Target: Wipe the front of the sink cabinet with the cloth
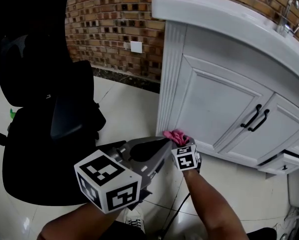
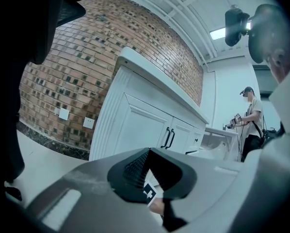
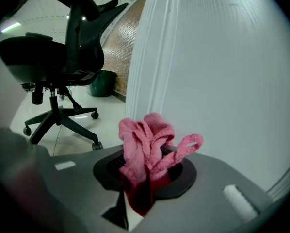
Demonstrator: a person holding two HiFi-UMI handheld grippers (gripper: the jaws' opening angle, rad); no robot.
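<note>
The white sink cabinet (image 1: 224, 104) fills the right of the head view, with two panelled doors and black handles (image 1: 254, 118). A crumpled pink cloth (image 1: 175, 135) sticks out of my right gripper (image 1: 181, 144), which is shut on it low down, close to the cabinet's fluted left corner post. In the right gripper view the cloth (image 3: 145, 140) rises from the right gripper (image 3: 145, 174), with the cabinet (image 3: 217, 72) just behind; I cannot tell if they touch. My left gripper (image 1: 164, 145) hovers beside it, jaws together and holding nothing. In the left gripper view, the left gripper (image 2: 150, 166) faces the cabinet (image 2: 135, 125).
A black office chair (image 1: 44, 109) stands close on the left on the tiled floor. Behind it is a brick wall (image 1: 114, 24). A small drawer (image 1: 282, 163) at the cabinet's lower right is slightly open. A person (image 2: 249, 118) stands far off. A cable (image 1: 177, 211) lies near my feet.
</note>
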